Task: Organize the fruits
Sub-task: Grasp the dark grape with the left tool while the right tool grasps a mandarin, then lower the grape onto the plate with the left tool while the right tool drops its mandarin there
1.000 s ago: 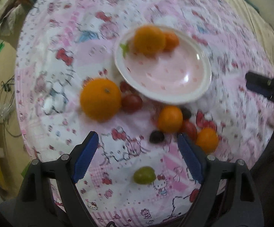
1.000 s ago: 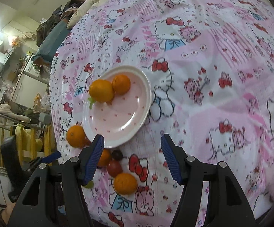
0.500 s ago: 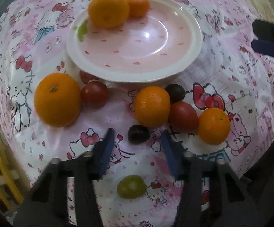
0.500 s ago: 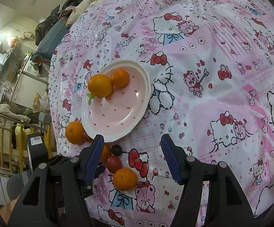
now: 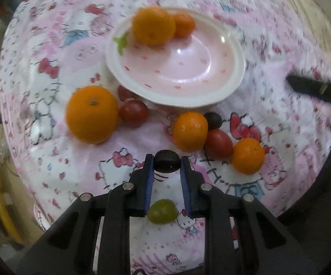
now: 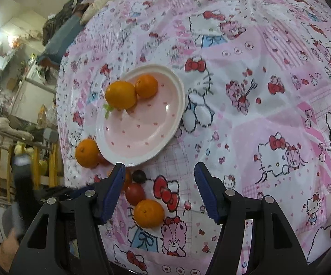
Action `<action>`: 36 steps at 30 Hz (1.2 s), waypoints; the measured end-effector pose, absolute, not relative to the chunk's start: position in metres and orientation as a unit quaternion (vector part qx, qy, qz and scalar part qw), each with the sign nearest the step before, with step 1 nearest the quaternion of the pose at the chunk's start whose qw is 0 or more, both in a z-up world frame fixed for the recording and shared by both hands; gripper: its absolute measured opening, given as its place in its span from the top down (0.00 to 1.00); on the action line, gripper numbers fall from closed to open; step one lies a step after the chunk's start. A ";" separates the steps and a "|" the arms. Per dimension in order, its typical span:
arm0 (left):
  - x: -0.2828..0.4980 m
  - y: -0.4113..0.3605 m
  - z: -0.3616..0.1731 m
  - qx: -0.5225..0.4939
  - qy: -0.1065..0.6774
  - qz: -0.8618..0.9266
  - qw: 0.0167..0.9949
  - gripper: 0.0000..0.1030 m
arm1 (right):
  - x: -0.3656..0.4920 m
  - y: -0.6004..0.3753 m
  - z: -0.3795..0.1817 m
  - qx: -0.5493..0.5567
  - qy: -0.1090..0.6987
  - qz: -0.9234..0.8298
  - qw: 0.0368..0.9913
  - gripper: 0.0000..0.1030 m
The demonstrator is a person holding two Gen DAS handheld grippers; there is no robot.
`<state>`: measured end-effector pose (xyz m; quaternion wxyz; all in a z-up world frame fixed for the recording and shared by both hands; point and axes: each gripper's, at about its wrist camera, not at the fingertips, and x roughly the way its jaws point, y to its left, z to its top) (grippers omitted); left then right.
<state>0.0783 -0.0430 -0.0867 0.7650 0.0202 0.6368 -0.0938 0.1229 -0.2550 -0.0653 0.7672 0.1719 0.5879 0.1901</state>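
My left gripper [image 5: 166,163] is shut on a dark grape [image 5: 166,161], held just above the cloth. A pink plate [image 5: 231,84] beyond it holds two oranges [image 5: 153,26]. On the cloth lie a big orange [image 5: 92,114], a red tomato [image 5: 133,113], a small orange [image 5: 190,131], another dark grape [image 5: 213,120], a second tomato [image 5: 218,143], a third orange [image 5: 248,155] and a green grape [image 5: 163,211] under the fingers. My right gripper [image 6: 157,178] is open and empty, above the cloth near the plate [image 6: 177,119].
The table wears a pink Hello Kitty cloth [image 6: 268,91]. Its edge drops off at the left, toward yellow rails [image 6: 36,160] and room clutter. The right gripper's dark finger [image 5: 318,90] shows at the right of the left wrist view.
My left gripper has closed on the dark grape and lifted it slightly. The right gripper has hardly moved.
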 end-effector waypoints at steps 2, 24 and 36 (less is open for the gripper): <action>0.077 -0.036 -0.076 0.002 0.627 -0.086 0.774 0.82 | 0.120 -0.247 -0.072 0.155 0.603 0.198 0.757 0.37; 0.080 -0.009 -0.042 -0.057 0.590 -0.058 0.803 0.82 | 0.078 -0.160 -0.114 -0.075 0.631 0.262 0.727 0.56; 0.081 -0.005 -0.040 -0.055 0.576 -0.044 0.815 0.82 | 0.096 -0.214 -0.078 0.024 0.600 0.240 0.763 0.56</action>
